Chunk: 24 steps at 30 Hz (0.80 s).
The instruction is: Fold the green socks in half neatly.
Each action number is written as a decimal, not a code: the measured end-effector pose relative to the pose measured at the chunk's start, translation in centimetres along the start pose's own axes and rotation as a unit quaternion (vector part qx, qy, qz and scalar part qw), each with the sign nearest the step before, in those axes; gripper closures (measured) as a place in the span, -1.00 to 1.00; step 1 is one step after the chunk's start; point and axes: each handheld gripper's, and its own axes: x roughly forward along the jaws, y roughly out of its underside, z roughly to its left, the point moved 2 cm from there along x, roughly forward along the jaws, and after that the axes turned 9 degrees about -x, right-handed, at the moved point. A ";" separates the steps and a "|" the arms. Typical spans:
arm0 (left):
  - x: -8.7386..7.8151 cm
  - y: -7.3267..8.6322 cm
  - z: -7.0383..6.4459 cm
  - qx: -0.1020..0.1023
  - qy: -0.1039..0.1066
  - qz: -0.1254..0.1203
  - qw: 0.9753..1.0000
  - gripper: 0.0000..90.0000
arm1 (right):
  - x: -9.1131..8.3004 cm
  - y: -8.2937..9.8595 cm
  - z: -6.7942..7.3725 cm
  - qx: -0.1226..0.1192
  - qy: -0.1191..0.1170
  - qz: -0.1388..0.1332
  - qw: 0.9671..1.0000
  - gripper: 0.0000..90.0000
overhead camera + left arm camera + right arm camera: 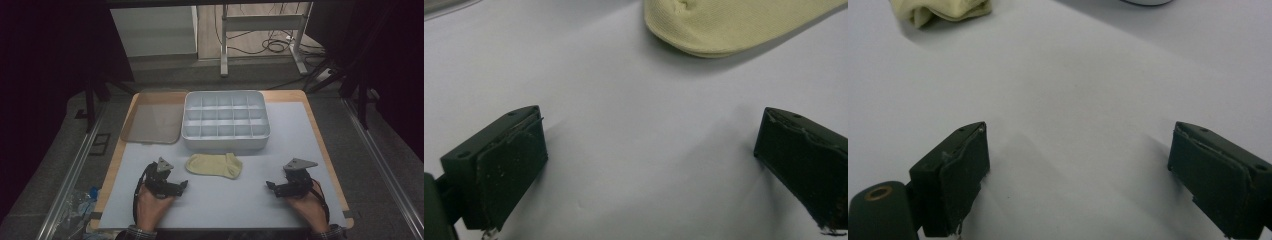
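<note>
I see a pale yellow sock (214,165) lying flat on the white mat (280,150) that covers the desk, about midway between the desk's left and right edges and closer to the near edge than the far one. Just behind it, toward the far edge, sits a white divided tray (226,145) with many small compartments, all of which look bare from the high view. A clear flat lid (151,123) lies beside the tray, at the far left corner of the desk.

My left claw (183,185) rests low near the near edge, left of the sock and apart from it, its jaws spread wide with nothing between them. In the left gripper view the sock (734,25) lies ahead of the jaws, untouched.

My right claw (270,185) sits near the near edge on the right side, well apart from the sock, jaws also spread wide and holding nothing. In the right gripper view the sock (940,11) shows far ahead at the upper left.
</note>
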 end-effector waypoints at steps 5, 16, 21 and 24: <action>0.0 0.0 0.0 0.000 0.000 0.000 1.000 -1.00 | -0.1 0.1 -0.3 0.012 -0.012 -0.008 1.000 -0.78; 0.0 0.0 0.0 0.000 0.000 0.000 1.000 -0.99 | 0.0 0.0 0.1 -0.007 0.004 0.005 1.000 -0.78; -0.1 0.0 0.0 0.000 0.001 0.000 1.000 -0.98 | 0.0 -0.1 0.2 -0.008 0.006 0.006 1.000 -0.78; -0.1 0.0 0.0 -0.005 0.000 -0.003 1.000 -0.96 | 0.0 -0.1 0.2 -0.011 0.008 0.007 1.000 -0.78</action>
